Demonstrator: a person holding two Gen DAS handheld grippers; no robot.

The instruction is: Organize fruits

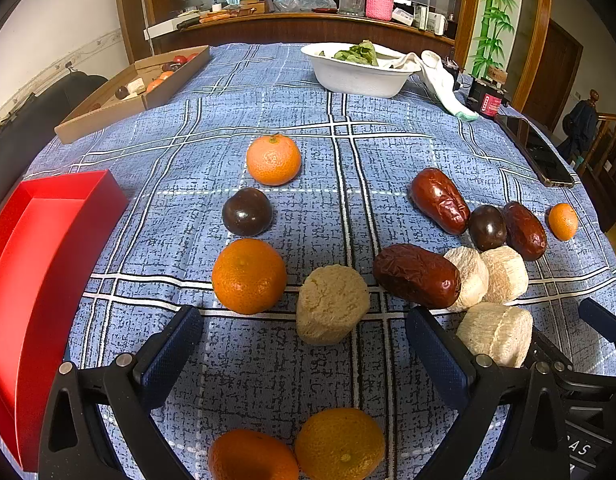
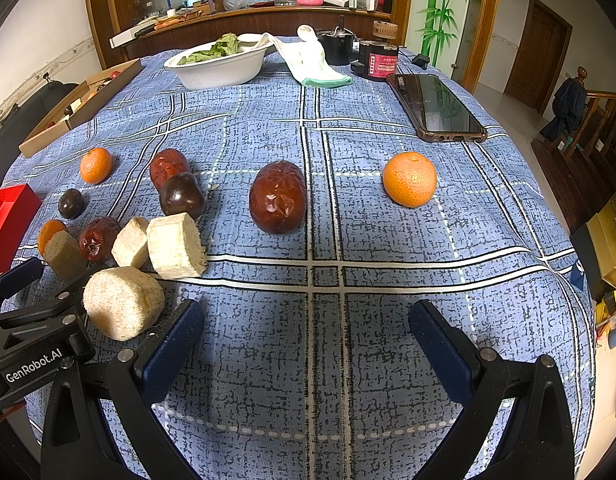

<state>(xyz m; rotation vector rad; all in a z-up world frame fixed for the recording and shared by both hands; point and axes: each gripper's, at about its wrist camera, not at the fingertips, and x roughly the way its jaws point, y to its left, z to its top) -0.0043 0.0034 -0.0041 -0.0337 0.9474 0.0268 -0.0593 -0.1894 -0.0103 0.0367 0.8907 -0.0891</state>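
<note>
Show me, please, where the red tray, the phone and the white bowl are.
red tray (image 1: 48,248), left wrist view, inner floor.
phone (image 2: 439,106), right wrist view, screen.
white bowl (image 1: 355,78), left wrist view, outer wall.

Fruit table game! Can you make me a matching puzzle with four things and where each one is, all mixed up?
Things:
1. red tray
2. white bowl
3. phone
4. left tongs

Places:
A. far end of the table, with green leaves in it
B. right side of the table, screen up
C. left edge of the table
D. open, either side of a pale chunk

Pairs: 1-C, 2-A, 3-B, 4-D
</note>
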